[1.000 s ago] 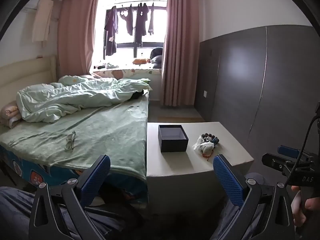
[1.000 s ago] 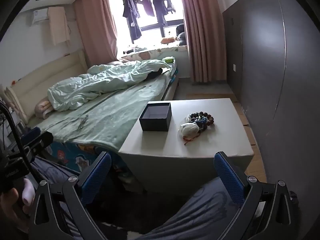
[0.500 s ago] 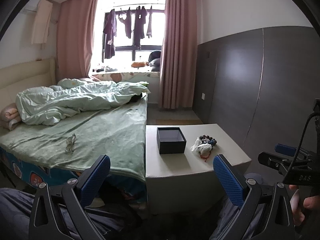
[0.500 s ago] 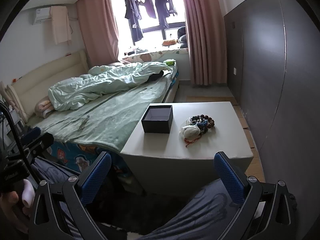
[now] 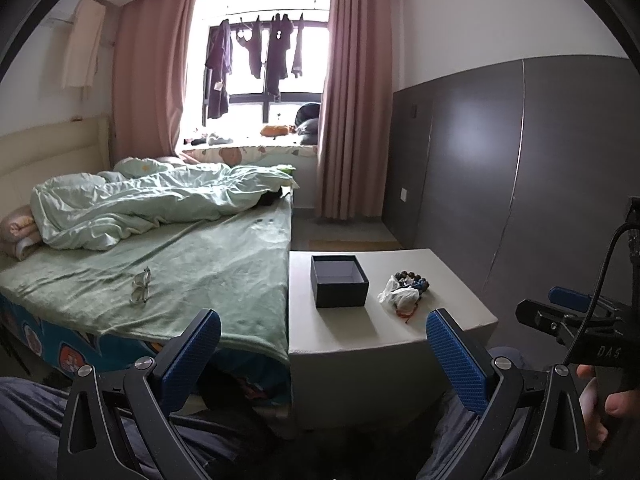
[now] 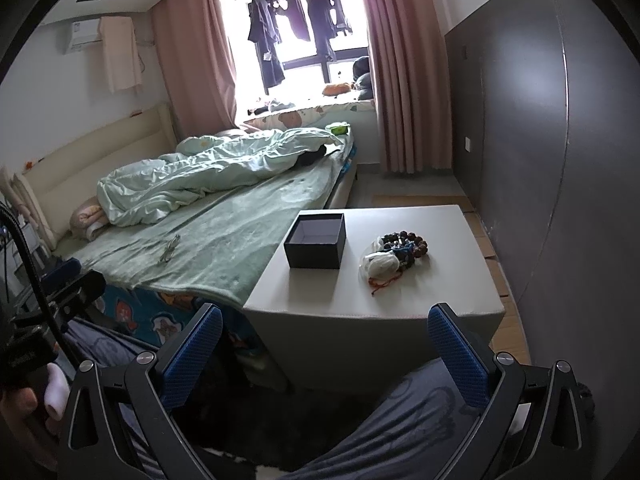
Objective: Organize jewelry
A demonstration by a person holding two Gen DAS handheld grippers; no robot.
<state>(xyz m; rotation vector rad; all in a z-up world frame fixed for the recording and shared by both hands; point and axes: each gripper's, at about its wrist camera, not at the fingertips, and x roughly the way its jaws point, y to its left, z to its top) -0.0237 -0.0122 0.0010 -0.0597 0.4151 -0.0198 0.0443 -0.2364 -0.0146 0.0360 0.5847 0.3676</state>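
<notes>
We hold both tongs low and well short of the tabletop [image 6: 400, 292] — left tongs [image 5: 322, 354] spread wide, nothing between them; right tongs [image 6: 324, 350] likewise spread and empty. The jewelry [image 6: 404, 244], a heap of dark beads with a white pouch and red cord, lies on the tabletop just right of the open dark box [image 6: 316, 242]. Glasses [image 5: 141, 286] rest on the bed [image 5: 200, 264].

A pale low table [image 6: 420, 300] beside the bed [image 6: 240, 236] carries an open dark box [image 6: 316, 242] and, well apart, a jewelry heap [image 6: 394, 254], seemingly beads over white cloth.
</notes>
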